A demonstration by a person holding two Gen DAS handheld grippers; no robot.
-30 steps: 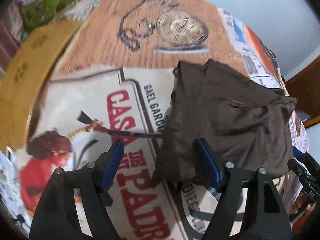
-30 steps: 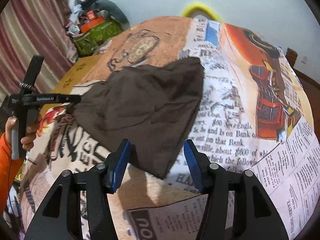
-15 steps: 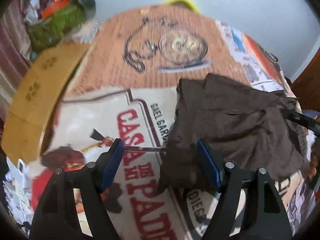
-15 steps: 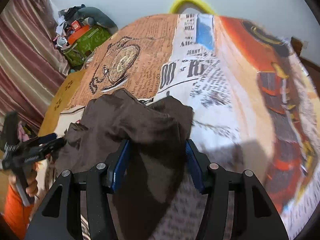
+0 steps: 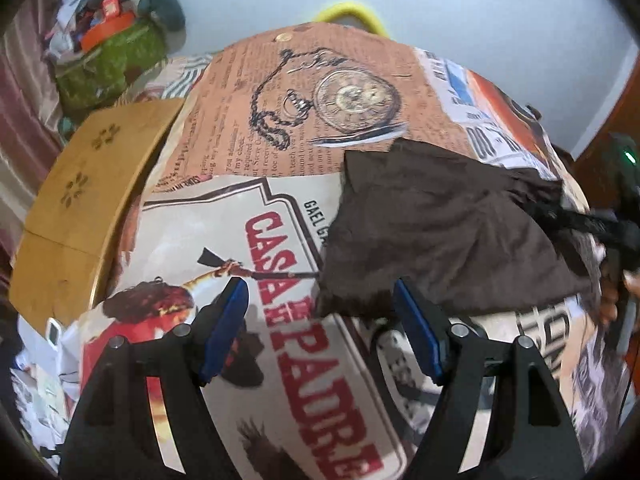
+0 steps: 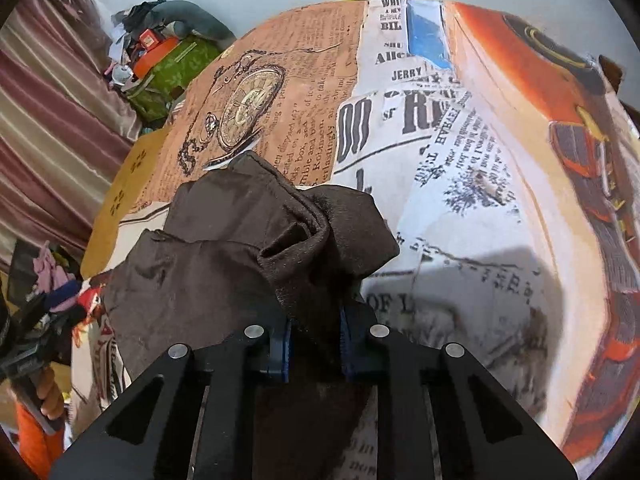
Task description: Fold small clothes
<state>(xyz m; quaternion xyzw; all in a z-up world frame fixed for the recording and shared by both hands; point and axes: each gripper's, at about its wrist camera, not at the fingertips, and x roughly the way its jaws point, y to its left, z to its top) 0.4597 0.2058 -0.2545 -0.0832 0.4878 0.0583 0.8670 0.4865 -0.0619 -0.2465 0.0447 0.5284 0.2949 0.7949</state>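
Right gripper (image 6: 314, 342): jaws closing, with a bunched fold of the brown garment (image 6: 224, 264) between the blue pads (image 6: 280, 348); the cloth fills the gap and the pads press on it from both sides. From the grip the fabric rises in a thick rolled ridge toward 12 o'clock, then spreads out flat toward 9 o'clock in the right wrist view.

Left gripper (image 5: 320, 332): jaws stand wide apart, nothing clamped. In the left wrist view the near corner of the garment (image 5: 440, 232) lies between the two blue pads, closer to the pad at 3 o'clock; contact with that pad cannot be told. The garment lies from centre toward 2 o'clock, most of it flat.

Surface: a table cover printed with newspaper collage (image 5: 280, 360), red poster lettering at 6 o'clock, and a pocket-watch print (image 5: 352, 100) at 12 o'clock, just beyond the garment's far edge.

Surroundings: wooden board (image 5: 80, 200) at 9 o'clock beside the cover; green bag with clutter (image 5: 108, 56) at 10 o'clock; striped curtain (image 6: 48, 120) at 9 o'clock in the right wrist view. The person's hand in an orange sleeve (image 6: 36, 432) is at 8 o'clock there, holding the left gripper's handle.
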